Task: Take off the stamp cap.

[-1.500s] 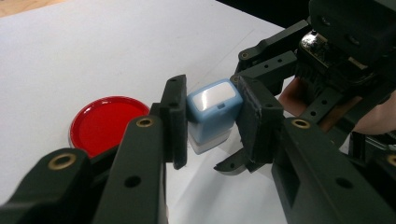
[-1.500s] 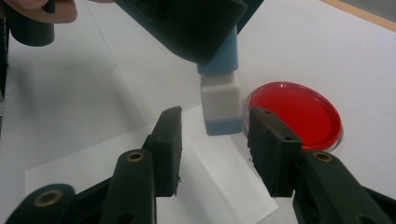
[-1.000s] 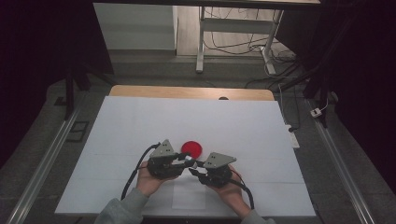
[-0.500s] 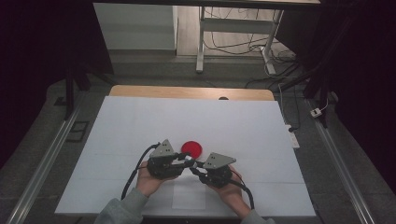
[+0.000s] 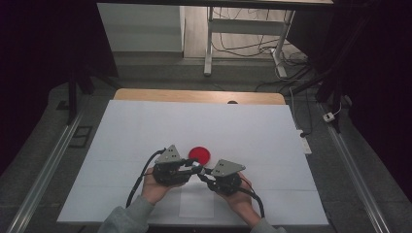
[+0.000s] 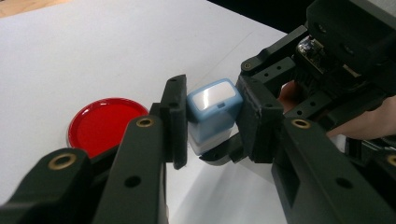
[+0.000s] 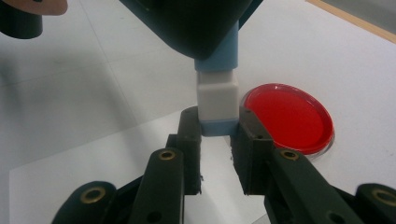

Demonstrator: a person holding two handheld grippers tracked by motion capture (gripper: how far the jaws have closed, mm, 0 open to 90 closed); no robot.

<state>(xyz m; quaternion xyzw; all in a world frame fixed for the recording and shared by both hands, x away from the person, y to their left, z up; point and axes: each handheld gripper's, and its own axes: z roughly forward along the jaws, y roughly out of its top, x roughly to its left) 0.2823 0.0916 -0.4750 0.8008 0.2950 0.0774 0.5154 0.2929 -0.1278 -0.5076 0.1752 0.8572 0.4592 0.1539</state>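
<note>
Got the stamp (image 6: 212, 105) pinched from both ends at once, up in the air just above the white sheet (image 5: 145, 126), near the person's side of the table. Clamped the left gripper (image 6: 210, 122) onto the blue top part, jaws pressed tight against two opposite sides. Clamped the right gripper (image 7: 219, 135) onto the blue base, jaws snug on either side, with the white middle section left bare between the two grips.

Looked like a setup for working one end against the other, so pulling a cap off, pushing it on, or squeezing the thing together. Couldn't tell which, honestly. Made sense to hold it off the sheet either way, no stray marks.

Spotted the red pad (image 5: 199, 154) lying flat on the sheet just beyond the grippers, near the stamp but not touching it. Probably put there to be handy for inking.

Also noticed a small paper slip (image 5: 197, 206) on the sheet between the hands and the near edge. Guessing that was meant to take the print, but couldn't confirm.
</note>
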